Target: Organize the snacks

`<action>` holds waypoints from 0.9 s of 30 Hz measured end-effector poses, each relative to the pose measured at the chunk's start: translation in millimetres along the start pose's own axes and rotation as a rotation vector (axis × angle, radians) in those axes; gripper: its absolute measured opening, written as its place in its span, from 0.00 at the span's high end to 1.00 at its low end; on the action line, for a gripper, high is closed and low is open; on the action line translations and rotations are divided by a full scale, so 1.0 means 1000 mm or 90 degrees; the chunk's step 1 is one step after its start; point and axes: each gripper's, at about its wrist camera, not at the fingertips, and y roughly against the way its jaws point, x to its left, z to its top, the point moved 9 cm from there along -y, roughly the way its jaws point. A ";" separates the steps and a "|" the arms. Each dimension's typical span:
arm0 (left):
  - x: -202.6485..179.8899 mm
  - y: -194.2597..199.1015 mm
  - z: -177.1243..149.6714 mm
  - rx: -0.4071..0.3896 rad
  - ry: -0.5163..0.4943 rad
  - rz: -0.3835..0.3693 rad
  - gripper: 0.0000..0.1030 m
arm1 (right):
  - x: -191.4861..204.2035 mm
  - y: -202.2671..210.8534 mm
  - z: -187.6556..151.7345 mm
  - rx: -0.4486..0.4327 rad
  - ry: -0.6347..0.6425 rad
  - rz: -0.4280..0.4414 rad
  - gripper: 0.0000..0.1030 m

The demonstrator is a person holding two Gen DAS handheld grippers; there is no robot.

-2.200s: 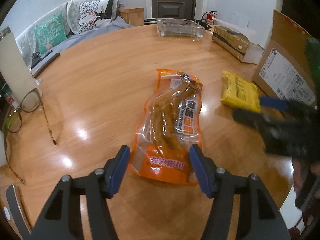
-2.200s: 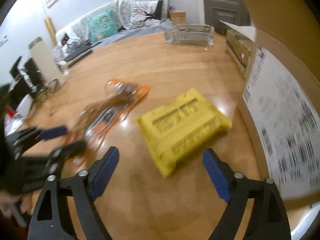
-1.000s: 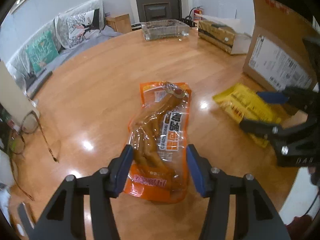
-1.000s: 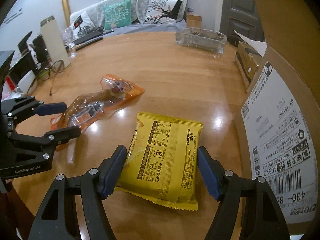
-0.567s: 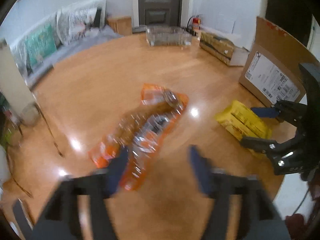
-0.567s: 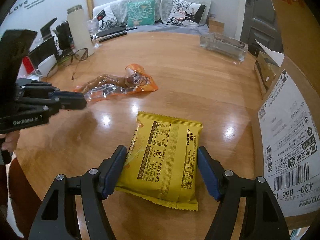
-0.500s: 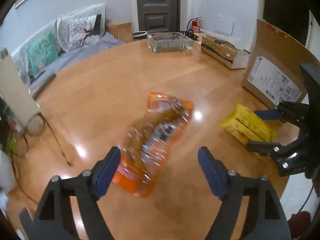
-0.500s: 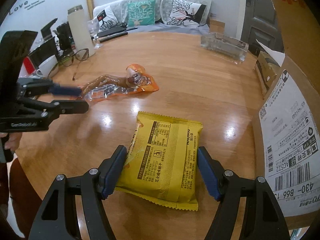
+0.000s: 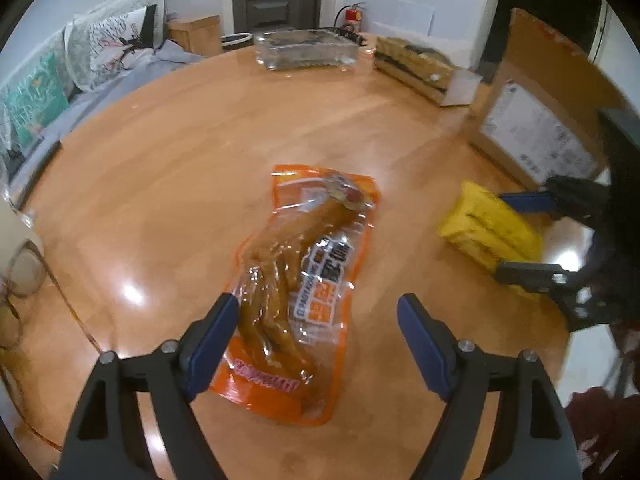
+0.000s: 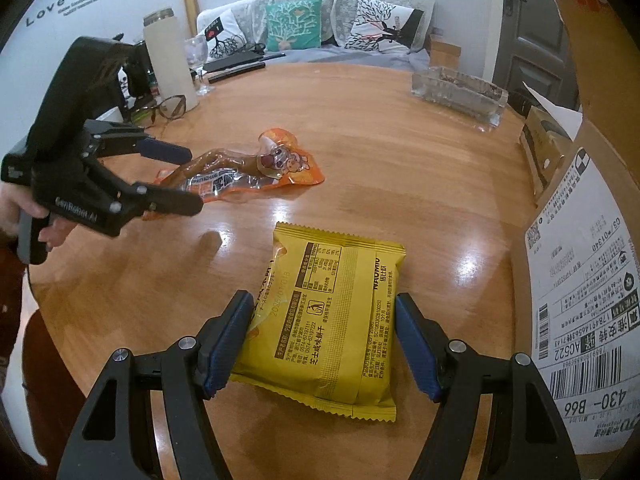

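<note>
An orange and clear packet of braised meat (image 9: 300, 276) lies on the round wooden table (image 9: 160, 168). My left gripper (image 9: 318, 334) is open over its near end, one finger on each side, not touching. A yellow biscuit packet (image 10: 332, 316) lies flat near the table's right edge. My right gripper (image 10: 324, 338) is open with its blue pads on either side of the yellow packet, not clamping it. The orange packet (image 10: 244, 172) and left gripper (image 10: 176, 178) also show in the right wrist view. The yellow packet (image 9: 488, 222) and right gripper (image 9: 520, 232) show in the left wrist view.
A large open cardboard box (image 10: 588, 240) stands right of the yellow packet. A clear glass tray (image 9: 306, 50) and a smaller open carton (image 9: 416, 62) stand at the far side. Glasses (image 10: 168, 106), a tall bottle (image 10: 170, 60) and a wine glass (image 10: 196, 62) stand at the left edge.
My left gripper has swung back over the orange packet and opened wider than a second ago. My right gripper has stayed around the yellow packet.
</note>
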 end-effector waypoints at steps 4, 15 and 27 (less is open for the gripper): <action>-0.003 0.006 -0.002 -0.013 0.015 0.010 0.24 | 0.001 0.001 0.000 -0.002 -0.004 0.005 0.33; 0.005 -0.028 0.019 0.033 -0.031 0.047 0.21 | -0.001 0.000 -0.001 -0.001 -0.002 0.011 0.33; -0.001 -0.033 0.029 0.025 -0.022 0.056 0.31 | -0.001 -0.001 -0.001 -0.003 -0.008 0.018 0.33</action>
